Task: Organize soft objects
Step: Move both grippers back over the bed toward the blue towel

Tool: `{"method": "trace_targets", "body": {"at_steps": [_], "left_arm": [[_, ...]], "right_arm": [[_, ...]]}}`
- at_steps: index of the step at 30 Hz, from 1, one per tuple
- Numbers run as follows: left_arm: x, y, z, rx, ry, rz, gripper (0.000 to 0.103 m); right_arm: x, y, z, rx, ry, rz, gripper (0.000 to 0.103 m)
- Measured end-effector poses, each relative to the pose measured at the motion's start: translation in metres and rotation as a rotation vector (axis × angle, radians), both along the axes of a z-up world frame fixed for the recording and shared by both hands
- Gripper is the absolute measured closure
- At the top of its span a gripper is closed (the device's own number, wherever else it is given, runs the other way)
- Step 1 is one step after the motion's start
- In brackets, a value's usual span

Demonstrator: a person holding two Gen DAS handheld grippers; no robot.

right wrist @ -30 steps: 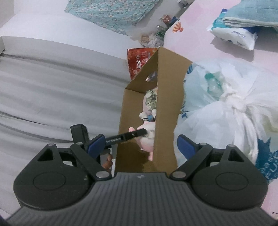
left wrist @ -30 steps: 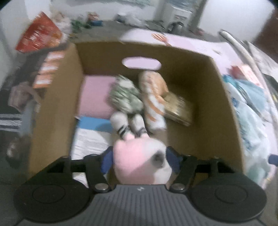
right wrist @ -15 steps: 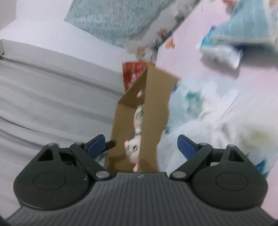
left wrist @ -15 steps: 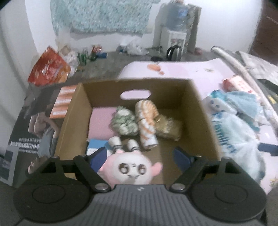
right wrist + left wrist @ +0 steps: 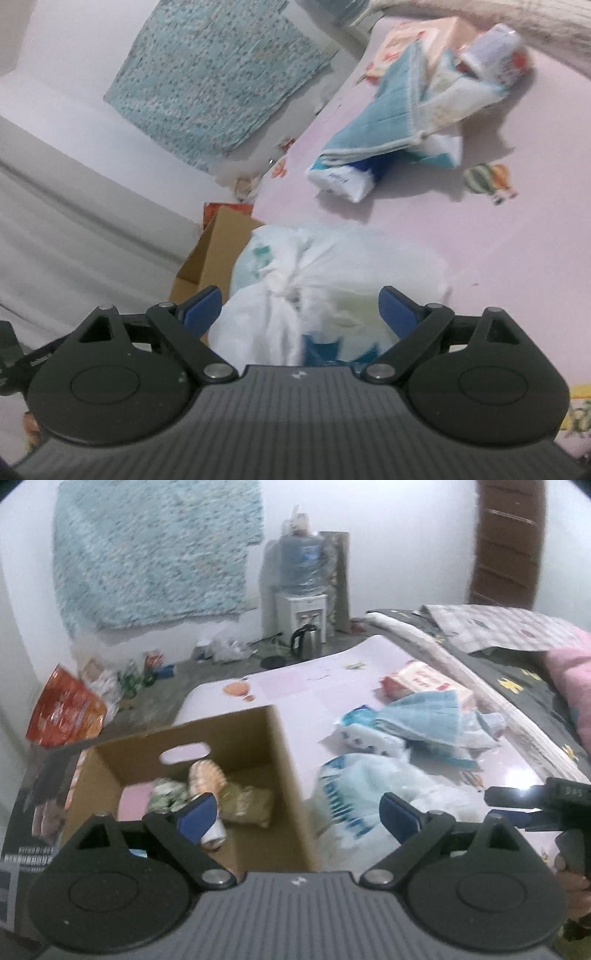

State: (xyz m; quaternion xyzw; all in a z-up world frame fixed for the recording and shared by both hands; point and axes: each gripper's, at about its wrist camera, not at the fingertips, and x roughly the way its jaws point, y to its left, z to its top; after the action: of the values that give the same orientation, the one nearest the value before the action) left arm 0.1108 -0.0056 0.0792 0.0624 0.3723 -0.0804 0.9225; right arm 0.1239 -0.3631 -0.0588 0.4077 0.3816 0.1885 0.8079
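The cardboard box [image 5: 284,768] stands on the pink mat and holds an orange-striped plush [image 5: 207,775], a green-patterned plush [image 5: 166,799], a gold bundle [image 5: 247,805] and a pink cushion [image 5: 135,805]. My left gripper [image 5: 298,814] hovers over the box's right wall, jaws opening, nothing between them. The pink-and-white plush is out of view. My right gripper [image 5: 301,312] is open just above a knotted white plastic bag [image 5: 295,280] that lies beside the box [image 5: 210,258]. Its pads do not press on the bag. The same bag [image 5: 362,794] shows in the left wrist view.
A folded blue towel [image 5: 380,122] lies over a tissue pack [image 5: 343,181] farther out on the mat. A red-and-pink packet [image 5: 417,675] sits beyond them, with bedding [image 5: 517,653] at the right. On the floor behind stand a kettle [image 5: 306,638], a water dispenser [image 5: 303,590] and a red bag [image 5: 62,709].
The left gripper opened and let the pink-and-white plush go into the box, then rose and swung right. The right gripper moved closer over the white bag.
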Motion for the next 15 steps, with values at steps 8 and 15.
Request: {"method": "trace_targets", "body": {"at_steps": [8, 15], "left_arm": [[0.021, -0.058, -0.004, 0.074, -0.017, -0.071, 0.007], [0.046, -0.109, -0.014, 0.169, -0.058, -0.140, 0.007]], "right_arm": [[-0.007, -0.028, -0.008, 0.040, -0.030, -0.051, 0.011], [0.008, -0.059, 0.004, 0.028, -0.104, -0.085, 0.011]]}}
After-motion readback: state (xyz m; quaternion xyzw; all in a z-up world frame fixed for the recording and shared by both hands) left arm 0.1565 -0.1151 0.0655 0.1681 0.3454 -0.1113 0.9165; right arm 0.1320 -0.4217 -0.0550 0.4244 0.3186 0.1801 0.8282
